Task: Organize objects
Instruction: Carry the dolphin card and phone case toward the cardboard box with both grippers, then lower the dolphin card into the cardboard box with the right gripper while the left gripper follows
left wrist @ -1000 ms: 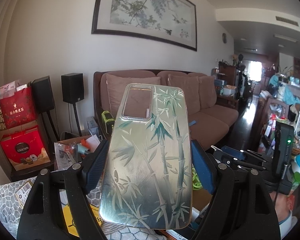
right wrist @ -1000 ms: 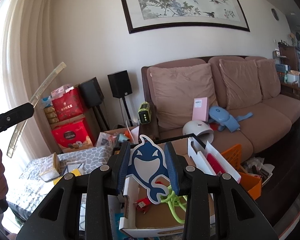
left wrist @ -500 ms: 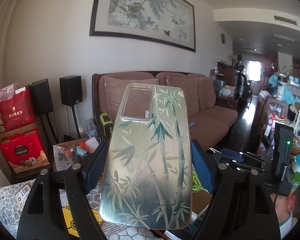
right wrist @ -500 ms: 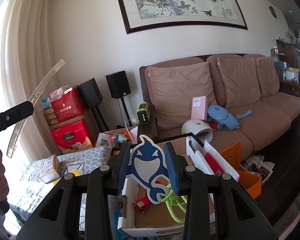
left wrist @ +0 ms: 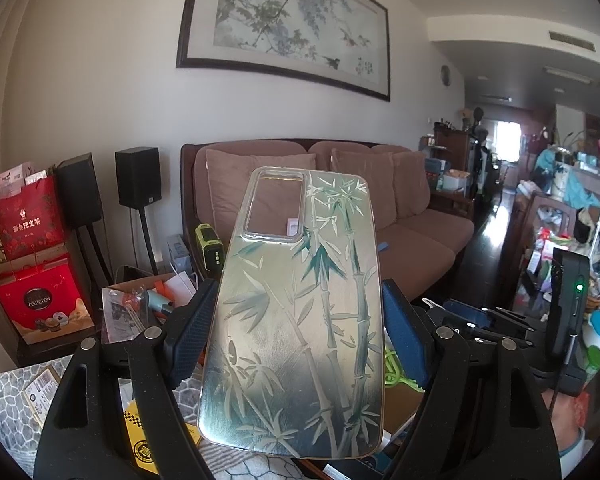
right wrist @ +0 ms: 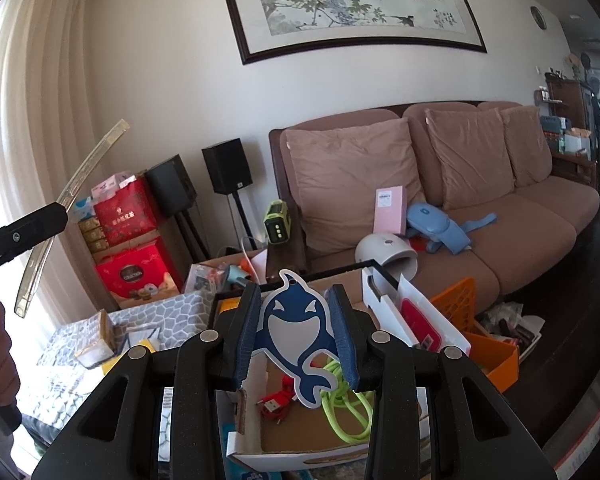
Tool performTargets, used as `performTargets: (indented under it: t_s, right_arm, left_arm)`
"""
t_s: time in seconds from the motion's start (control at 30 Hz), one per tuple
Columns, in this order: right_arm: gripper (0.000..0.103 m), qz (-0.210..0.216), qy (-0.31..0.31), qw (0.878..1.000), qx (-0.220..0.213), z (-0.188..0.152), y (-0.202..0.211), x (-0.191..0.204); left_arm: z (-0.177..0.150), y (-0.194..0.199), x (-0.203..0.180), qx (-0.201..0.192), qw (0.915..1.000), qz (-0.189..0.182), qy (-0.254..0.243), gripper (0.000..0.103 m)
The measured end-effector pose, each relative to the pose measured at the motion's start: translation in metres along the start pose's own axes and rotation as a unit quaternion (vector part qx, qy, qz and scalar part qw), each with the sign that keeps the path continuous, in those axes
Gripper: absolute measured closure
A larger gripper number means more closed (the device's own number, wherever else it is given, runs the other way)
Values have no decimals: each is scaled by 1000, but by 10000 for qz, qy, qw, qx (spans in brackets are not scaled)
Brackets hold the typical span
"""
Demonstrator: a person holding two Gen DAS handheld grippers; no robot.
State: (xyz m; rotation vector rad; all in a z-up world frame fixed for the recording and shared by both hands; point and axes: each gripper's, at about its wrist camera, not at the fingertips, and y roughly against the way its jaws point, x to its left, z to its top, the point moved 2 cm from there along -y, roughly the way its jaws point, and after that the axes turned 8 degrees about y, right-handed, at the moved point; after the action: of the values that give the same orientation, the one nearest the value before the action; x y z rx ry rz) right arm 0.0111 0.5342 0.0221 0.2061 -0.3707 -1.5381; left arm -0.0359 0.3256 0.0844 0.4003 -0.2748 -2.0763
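- Left claw (left wrist: 296,332): clamped by both pads on the long edges of a clear plastic phone case printed with green bamboo (left wrist: 296,320), held upright in the air.
- Right claw (right wrist: 296,332): pinching a flat blue-and-white cardboard whale cutout (right wrist: 296,336) by its sides.
- Below the whale: an open white cardboard box (right wrist: 300,436) holding a neon-green cord (right wrist: 348,412) and a red cable (right wrist: 272,404).
- Behind: a brown fabric sofa (right wrist: 480,216); the left claw's case shows edge-on at far left of the right view.
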Motion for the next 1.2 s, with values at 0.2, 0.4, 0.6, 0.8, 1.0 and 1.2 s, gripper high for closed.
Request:
performTargets:
  t_s: [0.2, 0.4, 0.6, 0.8, 1.0, 1.2]
  right_arm:
    - [68, -42, -23, 10000, 56, -2, -1, -2]
    - [68, -74, -53, 9999, 104, -2, -1, -4]
    - [68, -140, -205, 9996, 164, -3, -2, -11]
    - [68, -181, -294, 9990, 299, -7, -7, -15]
    - [68, -164, -285, 9988, 370, -9, -10, -15]
    - [67, -123, -317, 9981, 516, -12, -15, -16]
  left_arm:
    - [-1, -6, -3, 77, 10000, 10, 9, 25]
    - [-6, -12, -5, 161, 9999, 28, 23, 26]
    - [-15, -20, -5, 306, 9995, 20, 65, 25]
    - [-24, -31, -3, 533, 9985, 63, 64, 25]
    - [-30, -39, -2, 650, 9978, 48, 102, 25]
    - [-34, -48, -2, 779, 9969, -33, 142, 25]
